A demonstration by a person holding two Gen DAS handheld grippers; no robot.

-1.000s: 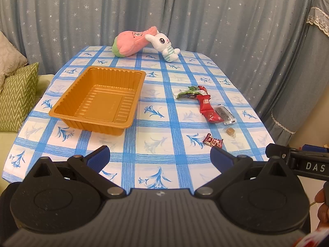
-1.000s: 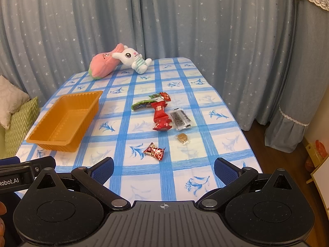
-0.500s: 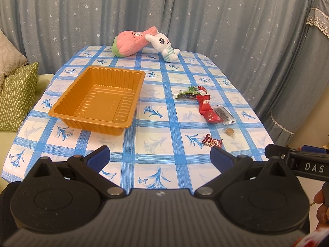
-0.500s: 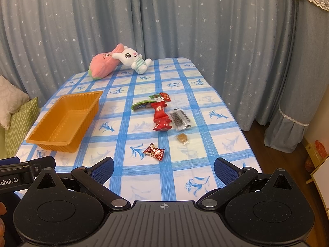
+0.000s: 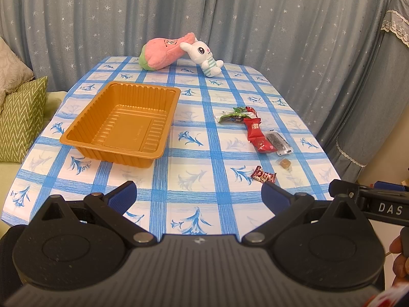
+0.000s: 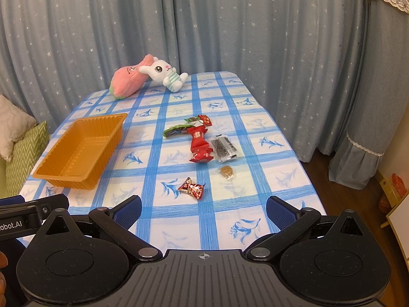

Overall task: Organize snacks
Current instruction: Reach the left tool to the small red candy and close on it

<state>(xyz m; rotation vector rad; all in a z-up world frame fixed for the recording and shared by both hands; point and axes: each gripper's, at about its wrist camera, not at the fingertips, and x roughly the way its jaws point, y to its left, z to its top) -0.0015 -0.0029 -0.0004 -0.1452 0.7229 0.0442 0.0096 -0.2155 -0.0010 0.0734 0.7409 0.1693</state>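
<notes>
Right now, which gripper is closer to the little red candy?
Right. The right gripper sits just behind the little red candy; the left gripper is farther off to its left.

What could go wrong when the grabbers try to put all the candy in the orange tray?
The brown candy is tiny and lies flat, so the open right gripper might pinch the tablecloth instead. The green packet and long red packet overlap, so lifting one could drag the other. The tray looks light; a bump from the left gripper might slide it.
</notes>
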